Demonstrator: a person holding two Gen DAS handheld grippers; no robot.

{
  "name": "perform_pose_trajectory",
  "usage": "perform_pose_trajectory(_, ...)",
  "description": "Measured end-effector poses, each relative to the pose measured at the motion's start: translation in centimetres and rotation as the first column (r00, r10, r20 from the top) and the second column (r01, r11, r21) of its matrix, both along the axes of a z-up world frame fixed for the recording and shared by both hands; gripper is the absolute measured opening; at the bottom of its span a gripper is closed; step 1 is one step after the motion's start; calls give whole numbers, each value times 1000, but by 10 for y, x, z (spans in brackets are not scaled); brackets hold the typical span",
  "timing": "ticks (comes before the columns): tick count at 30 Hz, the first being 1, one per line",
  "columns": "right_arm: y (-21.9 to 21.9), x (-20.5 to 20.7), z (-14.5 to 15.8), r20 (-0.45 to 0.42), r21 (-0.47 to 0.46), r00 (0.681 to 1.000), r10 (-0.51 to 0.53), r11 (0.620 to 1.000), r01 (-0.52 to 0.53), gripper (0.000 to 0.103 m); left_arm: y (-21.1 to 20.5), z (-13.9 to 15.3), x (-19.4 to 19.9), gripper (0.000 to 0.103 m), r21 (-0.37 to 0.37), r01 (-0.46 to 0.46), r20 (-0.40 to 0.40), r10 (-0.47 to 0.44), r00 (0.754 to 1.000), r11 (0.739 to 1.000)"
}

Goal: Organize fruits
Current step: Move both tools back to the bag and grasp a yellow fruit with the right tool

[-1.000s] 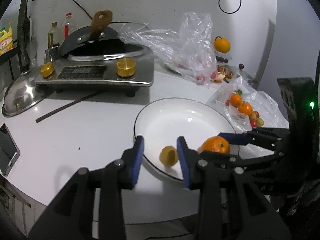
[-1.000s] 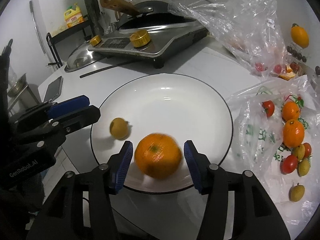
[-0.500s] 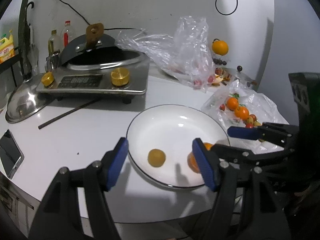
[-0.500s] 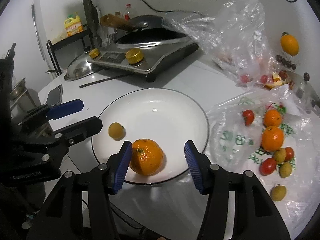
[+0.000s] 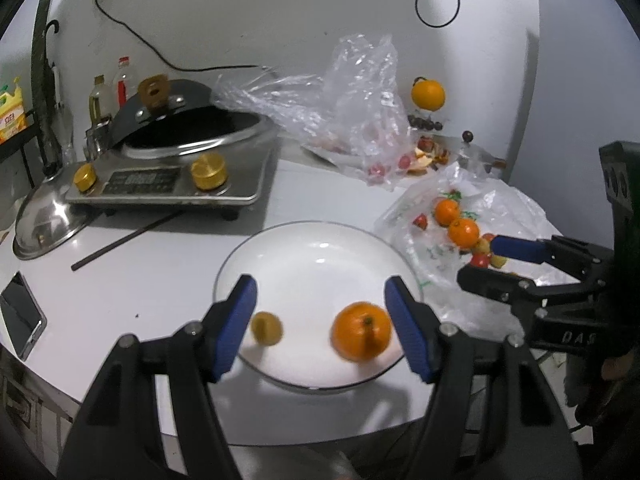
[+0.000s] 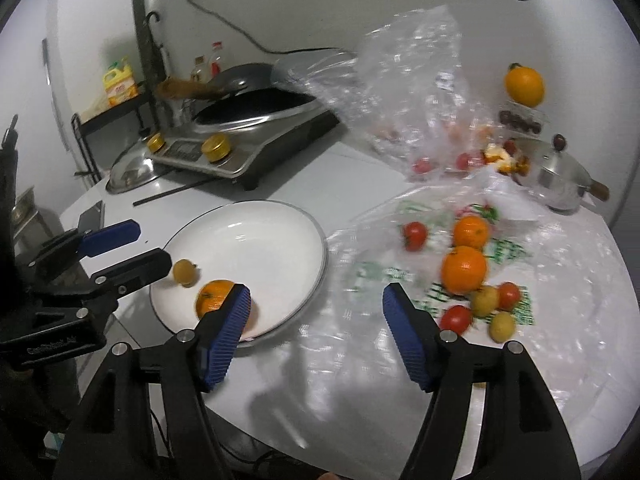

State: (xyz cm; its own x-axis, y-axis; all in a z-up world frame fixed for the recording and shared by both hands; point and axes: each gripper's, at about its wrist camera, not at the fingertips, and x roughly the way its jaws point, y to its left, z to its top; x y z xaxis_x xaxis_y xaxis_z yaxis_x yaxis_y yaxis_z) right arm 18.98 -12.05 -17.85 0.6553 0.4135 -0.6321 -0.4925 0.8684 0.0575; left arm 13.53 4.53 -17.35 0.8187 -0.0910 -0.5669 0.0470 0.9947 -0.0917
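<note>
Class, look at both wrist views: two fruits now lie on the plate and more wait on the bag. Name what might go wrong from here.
1. The orange lies near the rim of the plate and looks blurred, perhaps rolling; it might roll off.
2. The plate sits close to the table edge; a knock may push it over.
3. The fruits lie bunched on a crinkly bag; the opening right gripper, empty, may snag plastic.

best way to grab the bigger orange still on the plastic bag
Take the larger orange across its widest middle, coming down from above with the right gripper. It is round, so any axis works, but small yellow fruits crowd its near side; set the fingers left and right.
</note>
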Motion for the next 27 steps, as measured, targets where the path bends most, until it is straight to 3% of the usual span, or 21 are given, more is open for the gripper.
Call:
perform_pose_trajectory(7,-42,-4,3,31,-1,997,-73,997,73,72,-31,6,3,68,15,23,8,-23,1000,1000)
perform_pose_trajectory(16,-90,-7,-16,9,-32,989,-149,988,149,72,-75,-4,8,68,31,83,-29,-82,996,996)
perform_pose_trajectory(27,-110,0,-38,-29,-38,984,-173,984,172,71,-103,-14,12,68,52,118,-57,-115,992,992)
